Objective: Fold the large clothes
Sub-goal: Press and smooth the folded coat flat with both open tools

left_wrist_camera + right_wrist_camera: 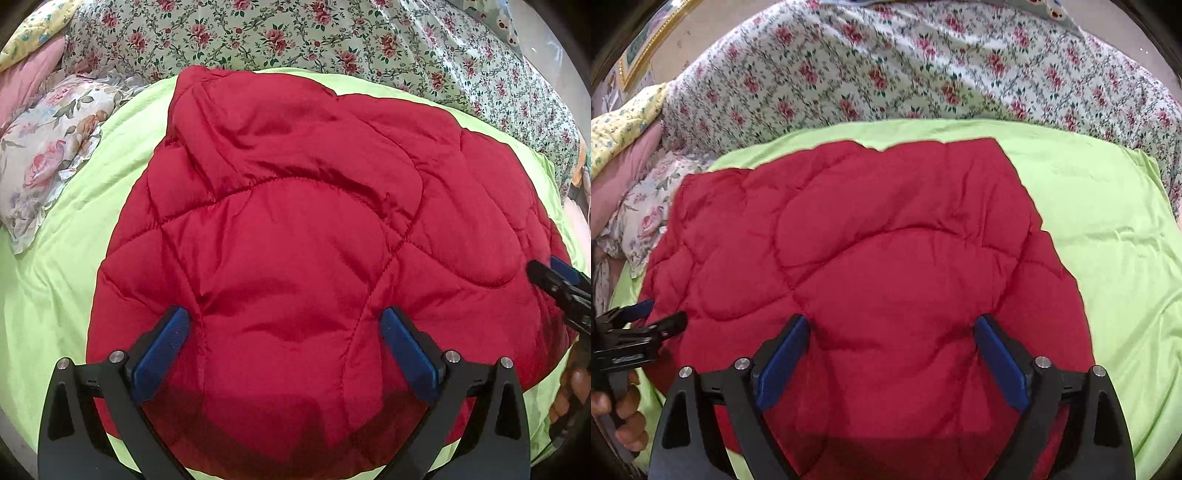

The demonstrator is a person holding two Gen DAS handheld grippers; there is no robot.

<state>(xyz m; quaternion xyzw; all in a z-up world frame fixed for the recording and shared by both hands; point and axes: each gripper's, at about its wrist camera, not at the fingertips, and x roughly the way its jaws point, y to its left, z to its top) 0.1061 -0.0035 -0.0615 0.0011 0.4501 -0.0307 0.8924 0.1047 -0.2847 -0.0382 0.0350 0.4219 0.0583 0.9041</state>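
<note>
A red quilted puffer jacket [295,236] lies folded into a rough rectangle on a lime-green sheet [66,236]. It also shows in the right wrist view [871,251]. My left gripper [284,325] is open and empty, its blue pads hovering over the jacket's near part. My right gripper [892,332] is open and empty too, over the jacket's near right part. The right gripper also shows at the right edge of the left wrist view [550,277]. The left gripper shows at the left edge of the right wrist view [661,314], held by a hand.
A rose-print bedspread [295,33] covers the far side of the bed. A floral pillow [51,147] and a pink pillow [26,77] lie at the far left. Bare green sheet [1108,229] lies to the right of the jacket. A gold picture frame [646,44] hangs on the wall.
</note>
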